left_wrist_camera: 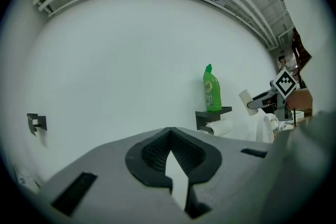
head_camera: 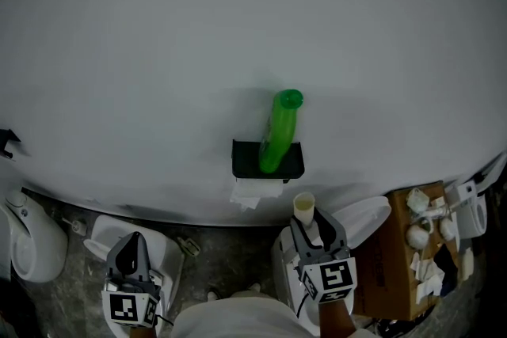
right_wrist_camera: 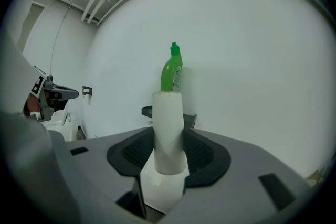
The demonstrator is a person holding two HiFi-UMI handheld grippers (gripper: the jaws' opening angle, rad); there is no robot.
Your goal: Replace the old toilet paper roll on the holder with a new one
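A black holder shelf (head_camera: 291, 161) hangs on the white wall with a green bottle (head_camera: 280, 131) standing on it. White toilet paper (head_camera: 255, 192) hangs under it, and it shows as a roll (left_wrist_camera: 219, 127) in the left gripper view. My right gripper (head_camera: 307, 224) is shut on a bare cardboard tube (head_camera: 304, 206), upright between its pads (right_wrist_camera: 169, 128), just right of and nearer than the holder (right_wrist_camera: 148, 111). My left gripper (head_camera: 134, 240) sits low at the left, shut with nothing in it (left_wrist_camera: 170, 157).
A cardboard box (head_camera: 398, 253) with white odds and ends stands at the right. White toilet fixtures (head_camera: 107, 237) sit along the floor below the wall, and another white fixture (head_camera: 28, 240) at the far left. A small black bracket (head_camera: 6, 142) is on the wall at left.
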